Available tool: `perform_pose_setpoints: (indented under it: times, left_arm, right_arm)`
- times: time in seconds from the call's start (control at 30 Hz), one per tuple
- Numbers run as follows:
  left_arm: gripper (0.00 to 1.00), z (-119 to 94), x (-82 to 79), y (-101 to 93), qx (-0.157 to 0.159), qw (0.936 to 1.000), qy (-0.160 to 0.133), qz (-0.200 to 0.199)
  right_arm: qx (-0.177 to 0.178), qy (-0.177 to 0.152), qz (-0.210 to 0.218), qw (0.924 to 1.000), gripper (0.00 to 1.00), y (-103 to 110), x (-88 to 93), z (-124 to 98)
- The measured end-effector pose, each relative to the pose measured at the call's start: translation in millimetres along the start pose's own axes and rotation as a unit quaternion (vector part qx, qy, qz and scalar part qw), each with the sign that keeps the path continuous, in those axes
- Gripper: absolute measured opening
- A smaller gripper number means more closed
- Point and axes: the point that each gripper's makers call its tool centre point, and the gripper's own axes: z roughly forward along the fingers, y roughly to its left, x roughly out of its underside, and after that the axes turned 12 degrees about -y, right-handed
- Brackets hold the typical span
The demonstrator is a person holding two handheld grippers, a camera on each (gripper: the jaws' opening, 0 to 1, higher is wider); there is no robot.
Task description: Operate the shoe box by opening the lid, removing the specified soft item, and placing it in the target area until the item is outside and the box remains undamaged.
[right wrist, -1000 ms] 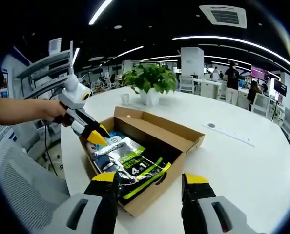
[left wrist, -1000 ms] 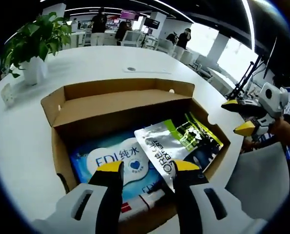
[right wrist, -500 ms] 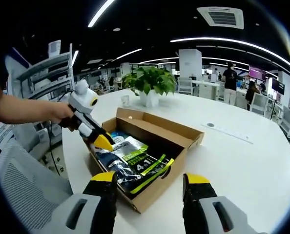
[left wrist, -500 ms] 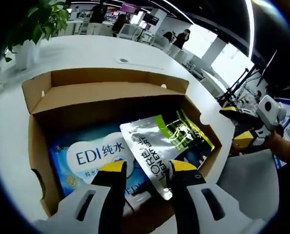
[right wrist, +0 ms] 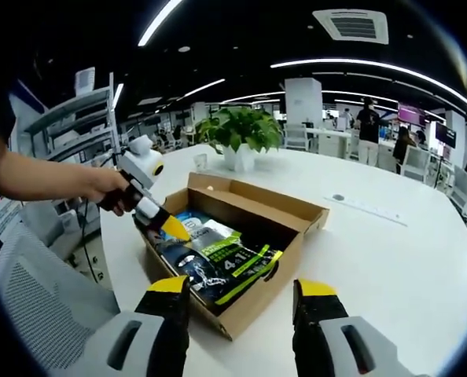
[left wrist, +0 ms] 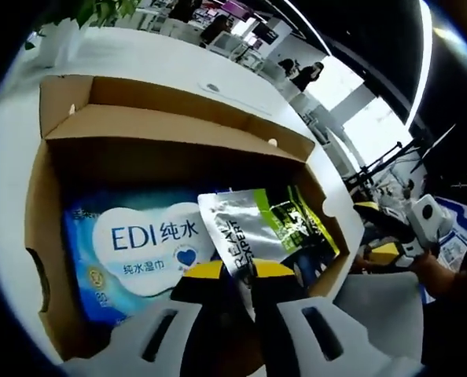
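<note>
The brown cardboard shoe box [left wrist: 163, 126] lies open on the white table, its lid flap [right wrist: 257, 200] folded back on the far side. Inside lie a blue EDI wet-wipes pack [left wrist: 139, 243] and a silver-and-green pouch [left wrist: 257, 232], which partly overlaps the pack. My left gripper [left wrist: 239, 275] is down in the box with its jaws drawn in on the pouch's near corner. In the right gripper view that left gripper [right wrist: 173, 228] touches the pouch [right wrist: 218, 259] at the box's left end. My right gripper [right wrist: 241, 294] hovers open in front of the box [right wrist: 292, 239], holding nothing.
A potted plant [right wrist: 237, 129] stands on the table behind the box. A grey mesh chair [right wrist: 37, 298] sits at the table's near left edge. Bare white tabletop [right wrist: 391, 267] spreads to the right. People stand among desks far behind.
My left gripper pushed deeper into the box and its jaws narrowed onto the pouch's corner. The right gripper stayed open in front of the box.
</note>
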Motion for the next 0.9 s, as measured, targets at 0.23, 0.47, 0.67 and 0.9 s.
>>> perform_pose_setpoints:
  times: [0.23, 0.47, 0.67, 0.9]
  left_arm:
    - [0.01, 0, -1.6, -1.7, -0.001, 0.9999, -0.007, -0.011]
    - [0.0, -4, -3.7, -1.0, -0.006, 0.9999, -0.013, 0.0]
    - [0.0, -10, -7.8, 5.7, -0.014, 0.9997, -0.02, 0.0]
    - [0.0, -17, -12.5, 9.8, -0.02, 0.9994, -0.027, 0.006]
  right_arm:
    - [-0.004, -0.001, 0.007, 1.0, 0.49, 5, -0.7, 2]
    - [-0.013, 0.003, 0.016, 0.9998, 0.45, 12, -2.4, 7]
    - [-0.02, 0.006, 0.022, 0.9995, 0.45, 17, -6.2, 16]
    - [-0.024, 0.012, 0.025, 0.9993, 0.44, 22, -7.4, 27]
